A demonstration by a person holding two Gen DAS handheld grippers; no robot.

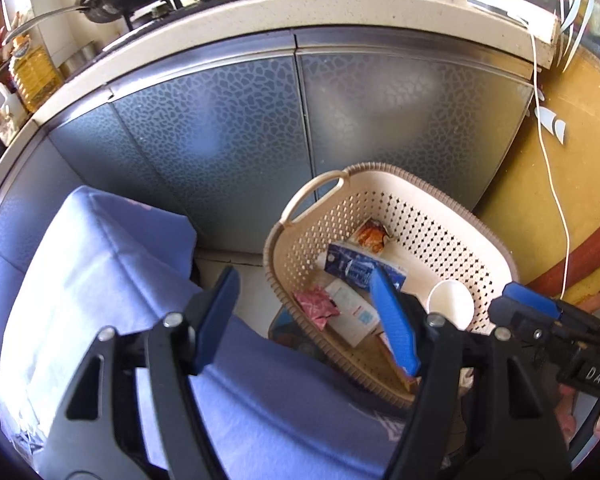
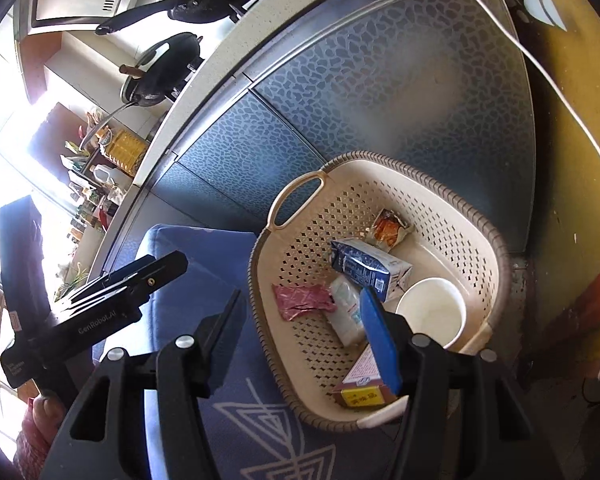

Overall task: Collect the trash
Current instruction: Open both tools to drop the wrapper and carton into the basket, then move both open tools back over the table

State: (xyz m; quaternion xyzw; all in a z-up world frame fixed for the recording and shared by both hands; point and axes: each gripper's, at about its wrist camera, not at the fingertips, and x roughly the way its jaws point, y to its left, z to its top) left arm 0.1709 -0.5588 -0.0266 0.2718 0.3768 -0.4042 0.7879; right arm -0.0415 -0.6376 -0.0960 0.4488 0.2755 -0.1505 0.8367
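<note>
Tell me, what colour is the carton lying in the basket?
Dark blue with white ends; the carton in the basket shows best in the right wrist view.

Both arms are held out side by side, angled downward. The left gripper point(image 1: 306, 322) has its blue-padded jaws spread wide, holding nothing. The right gripper point(image 2: 304, 338) is likewise spread apart and empty.
</note>
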